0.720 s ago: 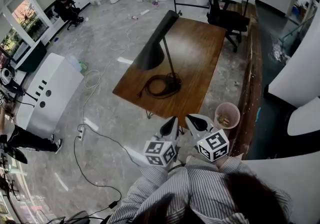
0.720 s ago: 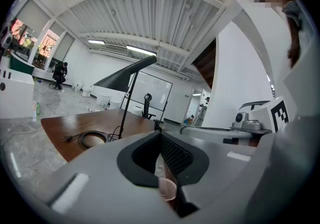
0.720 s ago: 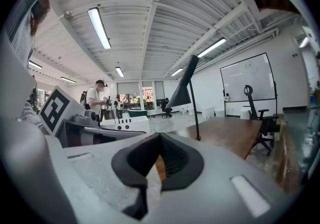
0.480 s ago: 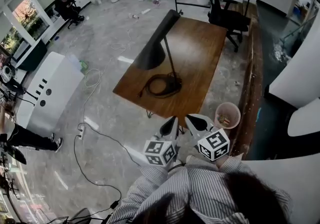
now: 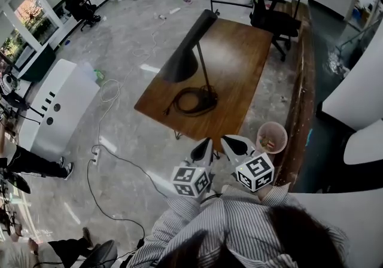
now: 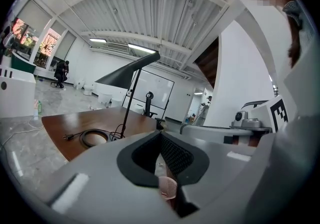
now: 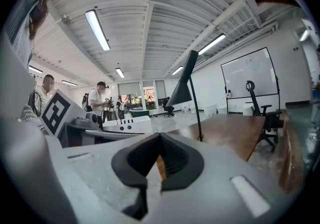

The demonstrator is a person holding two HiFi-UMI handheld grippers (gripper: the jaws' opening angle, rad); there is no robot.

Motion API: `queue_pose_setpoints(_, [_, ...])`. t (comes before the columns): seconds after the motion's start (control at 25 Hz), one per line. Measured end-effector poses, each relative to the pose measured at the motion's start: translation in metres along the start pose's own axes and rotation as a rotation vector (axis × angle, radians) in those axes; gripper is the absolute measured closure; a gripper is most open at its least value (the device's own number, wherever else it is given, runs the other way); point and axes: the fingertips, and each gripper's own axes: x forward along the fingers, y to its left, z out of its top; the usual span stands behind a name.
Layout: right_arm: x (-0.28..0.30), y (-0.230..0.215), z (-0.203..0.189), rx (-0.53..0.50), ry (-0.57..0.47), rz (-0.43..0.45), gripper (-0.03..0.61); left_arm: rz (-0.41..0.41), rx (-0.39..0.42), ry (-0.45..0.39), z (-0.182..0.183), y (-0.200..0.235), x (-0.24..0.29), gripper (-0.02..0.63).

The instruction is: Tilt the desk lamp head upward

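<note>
A black desk lamp [image 5: 190, 45] stands on a brown wooden table [image 5: 239, 75]. Its long cone head slopes down to the left, its thin stem rises from a round base [image 5: 206, 100] with a coiled black cord [image 5: 187, 103] beside it. The lamp also shows in the left gripper view [image 6: 131, 70] and the right gripper view [image 7: 186, 80]. Both grippers are held close to my body, short of the table's near edge. My left gripper [image 5: 204, 148] is shut and empty. My right gripper [image 5: 233, 144] is shut and empty too, beside it.
A pink bin [image 5: 271, 138] stands on the floor right of the grippers. A black office chair [image 5: 269, 18] sits at the table's far end. A white cabinet [image 5: 60, 108] and loose cables [image 5: 111, 159] lie on the floor at left. People stand at the far left.
None in the grippers or lamp. A person has come into view at the bottom left of the head view.
</note>
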Motion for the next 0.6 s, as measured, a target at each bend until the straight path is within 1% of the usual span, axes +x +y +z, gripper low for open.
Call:
queue_pose_setpoints(0.2, [0.002,-0.011,0.004,-0.001,-0.014,-0.001,0.577,-0.001,-0.001,-0.003,0.002,0.0,0.013,0.612])
queue_pose_setpoints(0.36, [0.001,-0.022,0.006,-0.01,-0.034,0.013,0.577,0.014,-0.007,-0.015,0.003,0.002,0.024,0.612])
queue_pose_setpoints(0.6, [0.004,-0.032,-0.008,-0.008,-0.013,0.035,0.577,0.047,-0.023,0.0,-0.007,0.01,0.036,0.612])
